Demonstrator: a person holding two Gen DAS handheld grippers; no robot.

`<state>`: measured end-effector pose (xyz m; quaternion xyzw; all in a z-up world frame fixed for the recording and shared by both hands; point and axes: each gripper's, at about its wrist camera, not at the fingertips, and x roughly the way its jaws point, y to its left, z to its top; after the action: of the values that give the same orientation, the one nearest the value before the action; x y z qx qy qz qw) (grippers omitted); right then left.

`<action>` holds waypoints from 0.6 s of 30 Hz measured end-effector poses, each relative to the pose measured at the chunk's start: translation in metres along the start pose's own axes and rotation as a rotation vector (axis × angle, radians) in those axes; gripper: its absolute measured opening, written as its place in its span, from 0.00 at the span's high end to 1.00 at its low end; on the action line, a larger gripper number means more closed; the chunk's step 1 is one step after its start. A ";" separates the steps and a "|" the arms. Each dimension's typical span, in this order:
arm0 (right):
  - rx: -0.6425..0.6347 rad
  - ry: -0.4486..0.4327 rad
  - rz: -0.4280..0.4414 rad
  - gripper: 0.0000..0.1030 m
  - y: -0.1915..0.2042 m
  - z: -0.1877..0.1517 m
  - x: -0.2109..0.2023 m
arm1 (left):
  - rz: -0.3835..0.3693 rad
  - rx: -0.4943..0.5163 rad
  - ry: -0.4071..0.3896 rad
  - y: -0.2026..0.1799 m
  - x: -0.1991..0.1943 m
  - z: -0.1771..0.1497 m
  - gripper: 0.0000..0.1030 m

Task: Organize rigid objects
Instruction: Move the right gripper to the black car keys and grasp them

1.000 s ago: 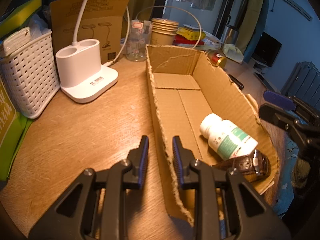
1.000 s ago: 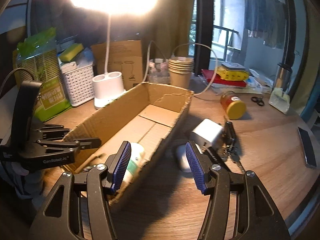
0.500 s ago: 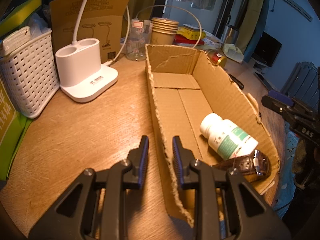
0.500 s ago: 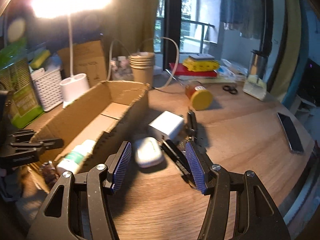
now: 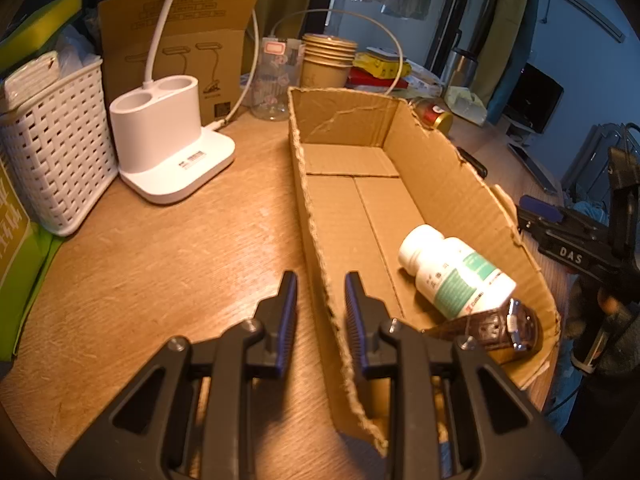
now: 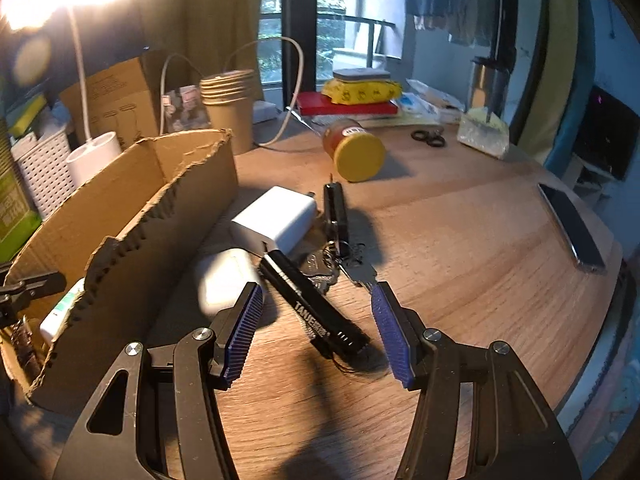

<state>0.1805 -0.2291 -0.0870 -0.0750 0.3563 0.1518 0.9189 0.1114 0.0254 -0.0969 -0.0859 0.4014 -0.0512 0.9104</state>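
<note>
A: On the left, the left gripper [image 5: 321, 300] straddles the cardboard box's [image 5: 440, 184] near wall, jaws narrow, the wall between them but not clamped. Inside lie a pill bottle [image 5: 456, 272] and a watch [image 5: 504, 328].

B: And the right gripper [image 6: 316, 326]?

A: Wide open, empty, over the black flashlight [image 6: 312, 304] on the table [image 6: 460, 248]. It probably lowers and closes next.

The left gripper [image 5: 321, 308] straddles the near left wall of the cardboard box [image 5: 316, 216], one of its fingers [image 5: 286, 304] outside over the wooden surface [image 5: 168, 264], the other inside. Right of the fingers, a white pill bottle [image 5: 454, 270] lies touching a brown-strapped watch [image 5: 496, 326].
</note>
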 end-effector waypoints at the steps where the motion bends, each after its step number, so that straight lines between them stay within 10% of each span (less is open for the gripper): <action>1: 0.006 0.005 0.000 0.42 -0.001 0.000 0.002 | 0.000 0.000 0.000 0.000 0.001 0.000 0.75; 18: 0.052 0.003 -0.027 0.42 -0.016 0.042 0.042 | -0.002 0.002 0.001 0.000 0.003 -0.001 0.75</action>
<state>0.2412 -0.2246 -0.0842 -0.0560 0.3603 0.1298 0.9221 0.1126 0.0245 -0.0990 -0.0854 0.4018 -0.0522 0.9102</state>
